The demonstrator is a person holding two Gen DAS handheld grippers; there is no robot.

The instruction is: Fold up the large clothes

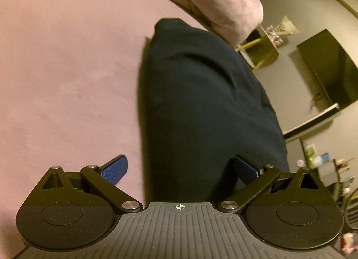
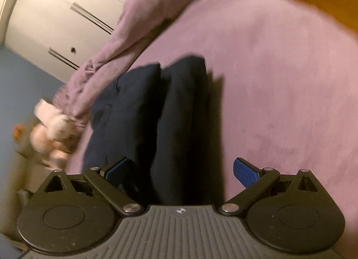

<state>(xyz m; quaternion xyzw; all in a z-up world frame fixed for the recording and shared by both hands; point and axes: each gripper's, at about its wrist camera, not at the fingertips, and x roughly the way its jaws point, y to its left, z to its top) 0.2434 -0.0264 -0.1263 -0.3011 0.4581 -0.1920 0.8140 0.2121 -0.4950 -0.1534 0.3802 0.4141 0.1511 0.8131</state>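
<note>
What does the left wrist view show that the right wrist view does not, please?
Only the left wrist view shows a dark screen on a white shelf and a cluttered table. Only the right wrist view shows a white wardrobe and the garment's two folded parts side by side. Both show the dark folded garment on the pink bed, the pink bedding roll, and an open claw.

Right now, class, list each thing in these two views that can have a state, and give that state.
Dark garment: folded into a long bundle, lying on the bed, not gripped.
Bed cover: spread fairly smooth.
Bedding: bunched up beside the garment.
Left gripper: open, nothing pinched.
Right gripper: open wide, over the garment's near end, pads not pressing.
</note>
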